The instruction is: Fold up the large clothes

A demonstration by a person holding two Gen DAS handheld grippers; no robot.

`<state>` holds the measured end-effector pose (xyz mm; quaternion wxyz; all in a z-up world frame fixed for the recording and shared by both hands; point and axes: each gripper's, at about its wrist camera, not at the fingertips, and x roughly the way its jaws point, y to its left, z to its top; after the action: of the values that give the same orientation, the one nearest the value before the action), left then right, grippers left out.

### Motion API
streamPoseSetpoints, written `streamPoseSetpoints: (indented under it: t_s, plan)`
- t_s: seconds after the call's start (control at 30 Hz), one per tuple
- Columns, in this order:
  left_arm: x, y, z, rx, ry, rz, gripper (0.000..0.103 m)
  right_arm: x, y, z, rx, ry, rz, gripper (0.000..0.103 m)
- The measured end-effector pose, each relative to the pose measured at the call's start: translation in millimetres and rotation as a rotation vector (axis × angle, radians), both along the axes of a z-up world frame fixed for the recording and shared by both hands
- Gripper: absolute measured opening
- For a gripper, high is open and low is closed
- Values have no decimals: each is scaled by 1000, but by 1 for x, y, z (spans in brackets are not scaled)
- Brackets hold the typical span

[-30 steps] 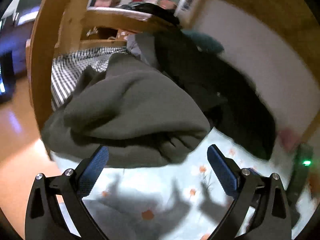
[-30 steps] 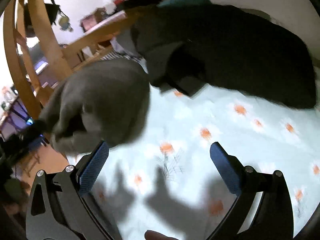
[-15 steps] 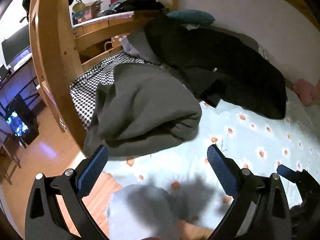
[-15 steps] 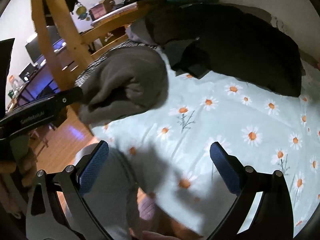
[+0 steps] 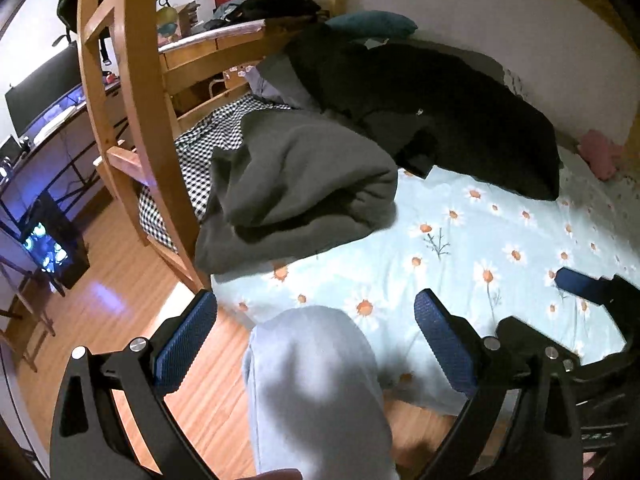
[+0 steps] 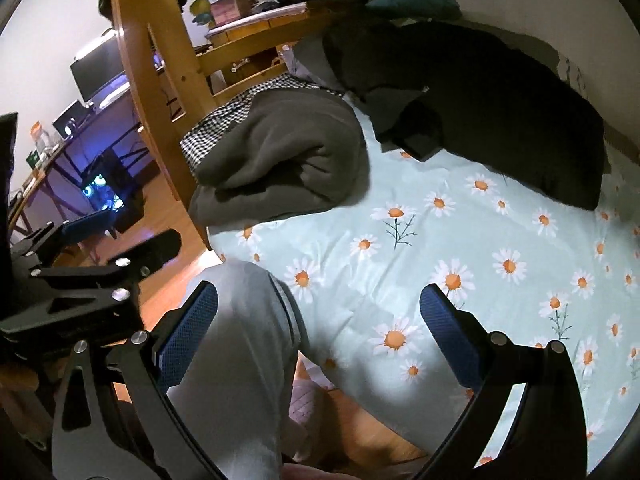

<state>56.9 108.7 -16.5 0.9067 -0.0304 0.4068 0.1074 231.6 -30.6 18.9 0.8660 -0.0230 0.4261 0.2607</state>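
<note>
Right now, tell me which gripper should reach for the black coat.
Right, probably. The right gripper hangs open over the sheet, nearer the black coat. The left gripper sits toward the bed's edge, facing the grey bundle.

Fleecy matt grey garment, smooth cotton-like sheet (daisy print), glossy wooden post

We've got a bed with a daisy-print sheet ahead of the claws, white wall behind it. Up and left of the claws stands a wooden bunk ladder, with a cluttered wooden desk past it. Far left there's a monitor and a blue-glowing PC case. Below that, shiny wood floor.
</note>
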Motion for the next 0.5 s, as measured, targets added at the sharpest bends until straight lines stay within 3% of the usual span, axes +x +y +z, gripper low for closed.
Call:
streamPoseSetpoints:
  t_s: [0.5]
  plan:
    - [-9, 5, -8, 18, 23, -10, 97, -23, 7, 6, -37, -53, 24, 100]
